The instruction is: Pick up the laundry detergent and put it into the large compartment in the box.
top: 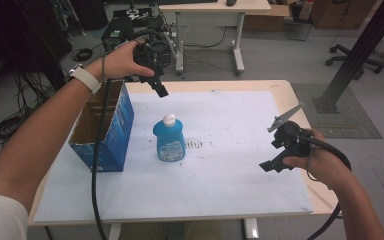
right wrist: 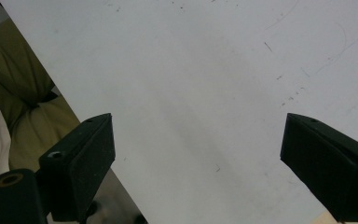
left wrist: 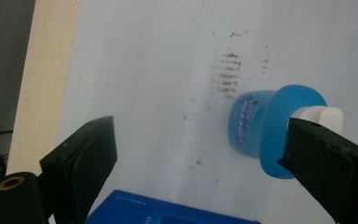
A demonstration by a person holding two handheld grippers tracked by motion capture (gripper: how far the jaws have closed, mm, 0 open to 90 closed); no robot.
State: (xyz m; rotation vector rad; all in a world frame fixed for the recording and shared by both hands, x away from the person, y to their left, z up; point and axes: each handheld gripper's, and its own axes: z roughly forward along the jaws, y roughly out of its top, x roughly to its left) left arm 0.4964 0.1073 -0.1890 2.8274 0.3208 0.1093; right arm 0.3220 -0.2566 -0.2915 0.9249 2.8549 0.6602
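A blue dish-soap bottle (top: 169,139) with a white cap stands upright on the white sheet near the table's middle. My left gripper (top: 159,88) hangs in the air behind and above it, over the far end of the blue box, jaws open and empty. In the left gripper view the bottle (left wrist: 265,128) lies below, partly behind the right jaw, and my left gripper (left wrist: 200,163) holds nothing. My right gripper (top: 270,165) hovers low over the sheet's right side, open and empty. The right gripper view has its jaws wide apart over bare sheet, my right gripper (right wrist: 196,163).
An open blue cardboard box (top: 105,131) stands on the table's left side, close to the bottle. The white sheet (top: 230,185) covers most of the wooden table (top: 285,90). Cables, a desk and chairs lie on the floor beyond.
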